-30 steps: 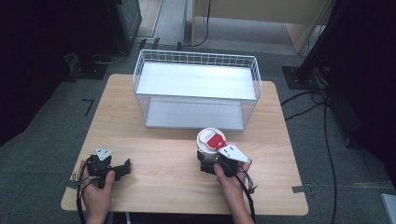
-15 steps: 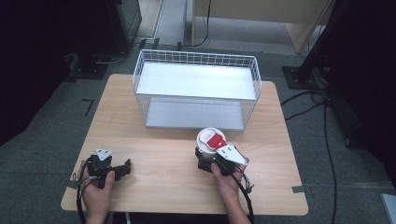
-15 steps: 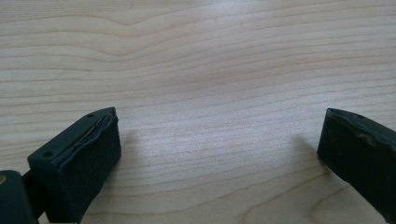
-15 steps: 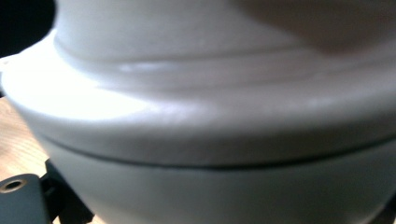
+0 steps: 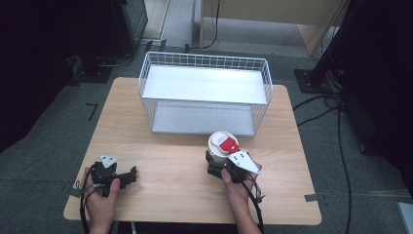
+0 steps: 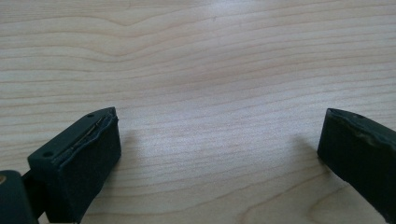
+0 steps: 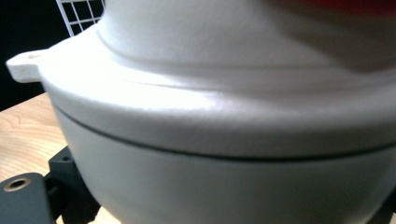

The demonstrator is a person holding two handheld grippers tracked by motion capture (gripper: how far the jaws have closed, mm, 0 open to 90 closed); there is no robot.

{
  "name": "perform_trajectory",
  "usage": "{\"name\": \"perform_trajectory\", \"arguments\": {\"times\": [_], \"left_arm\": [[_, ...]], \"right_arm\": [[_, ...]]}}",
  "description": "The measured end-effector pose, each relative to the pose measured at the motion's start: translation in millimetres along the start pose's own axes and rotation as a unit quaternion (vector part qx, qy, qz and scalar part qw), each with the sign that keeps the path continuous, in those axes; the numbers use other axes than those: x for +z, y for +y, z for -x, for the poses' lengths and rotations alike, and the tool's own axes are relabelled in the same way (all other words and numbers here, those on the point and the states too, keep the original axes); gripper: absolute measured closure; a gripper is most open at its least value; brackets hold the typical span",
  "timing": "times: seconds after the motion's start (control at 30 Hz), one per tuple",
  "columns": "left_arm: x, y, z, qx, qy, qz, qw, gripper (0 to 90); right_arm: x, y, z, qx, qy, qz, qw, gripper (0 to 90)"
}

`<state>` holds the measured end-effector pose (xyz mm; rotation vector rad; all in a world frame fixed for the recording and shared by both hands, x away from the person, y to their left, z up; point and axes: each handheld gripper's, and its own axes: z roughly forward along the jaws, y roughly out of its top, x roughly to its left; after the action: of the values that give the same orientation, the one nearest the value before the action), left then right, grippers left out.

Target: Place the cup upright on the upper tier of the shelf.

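Nearest, at the front left of the table [image 5: 160, 195]: left gripper [image 6: 219, 144] resting low over bare wood, jaws spread wide, nothing between them. Same tool in the high view, left gripper [image 5: 130, 174], held in the left hand [image 5: 100, 192], well apart from everything else.

Front right: right gripper [image 5: 214, 165] held in the right hand [image 5: 234, 181], closed around the lower body of a white tub [image 5: 221, 146] with a red label [image 5: 227, 145] on its lid. Tub [image 7: 224, 140] seen very close in the right gripper view: smooth matte wall, lid rim overhanging with a small pull tab [image 7: 25, 63] at one side. Black jaw parts visible at both bottom corners, pressed to the wall.

Handling, judged from looks: probably a rigid plastic or thin-walled food tub, light, sides smooth and slightly tapered, so liable to slip upward out of a loose pinch. Best hold low on the body under the lid rim, as now; rim gives a stop against sliding. Moderate squeeze only, thin wall may dent. Contents and fill level unknown, view too close and blurred to say; keep upright.

Farther back: white wire basket [image 5: 204, 61], two levels, both shelves bare, standing just beyond the tub. Beyond that, floor and cables [image 5: 336, 112].
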<state>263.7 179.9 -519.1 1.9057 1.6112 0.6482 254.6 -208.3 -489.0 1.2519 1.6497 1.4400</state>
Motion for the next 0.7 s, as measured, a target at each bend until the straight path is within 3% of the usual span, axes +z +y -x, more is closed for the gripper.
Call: {"name": "perform_trajectory", "arguments": {"times": [0.33, 0.7], "left_arm": [[0.0, 0.0, 0.0, 0.000, 0.000, 0.000, 1.0000, 0.0], [0.1, 0.0, 0.1, 0.002, -0.001, 0.001, 1.0000, 0.0]], "right_arm": [[-2.4, 31.3, -9.5, -0.028, 0.007, 0.022, 0.9993, 7.3], [0.6, 62.6, -8.1, -0.041, -0.003, 0.038, 0.9984, 7.3]]}}
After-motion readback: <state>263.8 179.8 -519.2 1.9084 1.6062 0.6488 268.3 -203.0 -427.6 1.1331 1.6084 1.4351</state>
